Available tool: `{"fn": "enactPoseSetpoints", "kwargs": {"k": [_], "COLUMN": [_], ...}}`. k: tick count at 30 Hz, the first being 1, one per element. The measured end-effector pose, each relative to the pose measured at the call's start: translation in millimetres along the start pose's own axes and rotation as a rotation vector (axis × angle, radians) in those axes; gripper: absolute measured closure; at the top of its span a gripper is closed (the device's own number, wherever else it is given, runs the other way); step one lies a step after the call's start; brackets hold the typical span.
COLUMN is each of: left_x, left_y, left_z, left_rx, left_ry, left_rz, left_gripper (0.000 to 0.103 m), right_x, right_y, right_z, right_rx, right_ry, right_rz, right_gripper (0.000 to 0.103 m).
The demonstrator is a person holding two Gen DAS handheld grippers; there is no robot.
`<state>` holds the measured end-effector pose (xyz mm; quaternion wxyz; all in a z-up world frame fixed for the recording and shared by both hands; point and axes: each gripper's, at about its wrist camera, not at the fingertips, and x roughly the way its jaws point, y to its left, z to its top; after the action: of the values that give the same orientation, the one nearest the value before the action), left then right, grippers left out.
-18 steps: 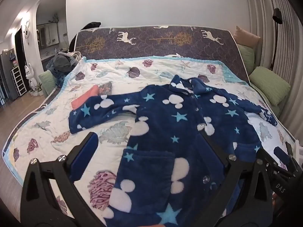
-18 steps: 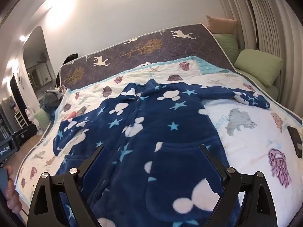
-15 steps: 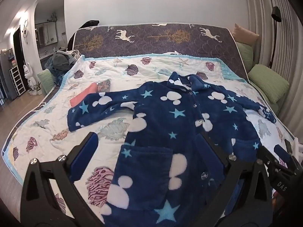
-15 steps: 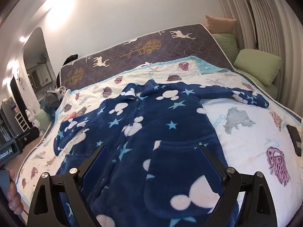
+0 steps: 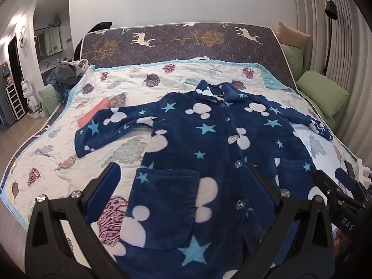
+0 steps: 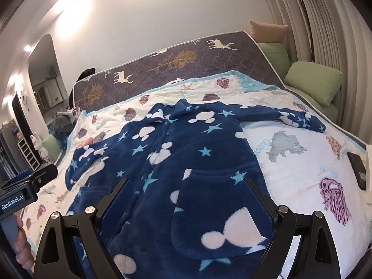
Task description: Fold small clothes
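While both cams look down the bed, I see the navy fleece robe laid flat, front up, on the seashell quilt, collar toward the headboard, both sleeves spread out to the sides. My left gripper is wide open w/ nothing in it, hovering over the robe's lower left half, pocket between the fingers. My right gripper is also spread wide and empty, over the other pocket near the hem. Something coral-colored is partly under the left sleeve, prob. folded cloth, can't tell more. Green pillows sit along the right side of the bed, and a dark phone-like slab is at the right quilt edge.
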<state>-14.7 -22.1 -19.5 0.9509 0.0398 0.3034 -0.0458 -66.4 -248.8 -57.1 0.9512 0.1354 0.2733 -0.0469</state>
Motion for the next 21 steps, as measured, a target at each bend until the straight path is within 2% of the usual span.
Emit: {"fn": "enactPoseSetpoints", "kwargs": {"k": [21], "left_x": [10.2], "left_y": [-2.7], "left_z": [-6.9], "left_rx": [0.010], "left_ry": [0.061], "left_rz": [-0.044], "left_gripper": [0.001], "right_x": [4.6], "right_y": [6.6], "right_z": [-3.1], "right_rx": [-0.034], "right_ry": [0.027], "right_rz": [-0.013], "right_gripper": [0.008]}}
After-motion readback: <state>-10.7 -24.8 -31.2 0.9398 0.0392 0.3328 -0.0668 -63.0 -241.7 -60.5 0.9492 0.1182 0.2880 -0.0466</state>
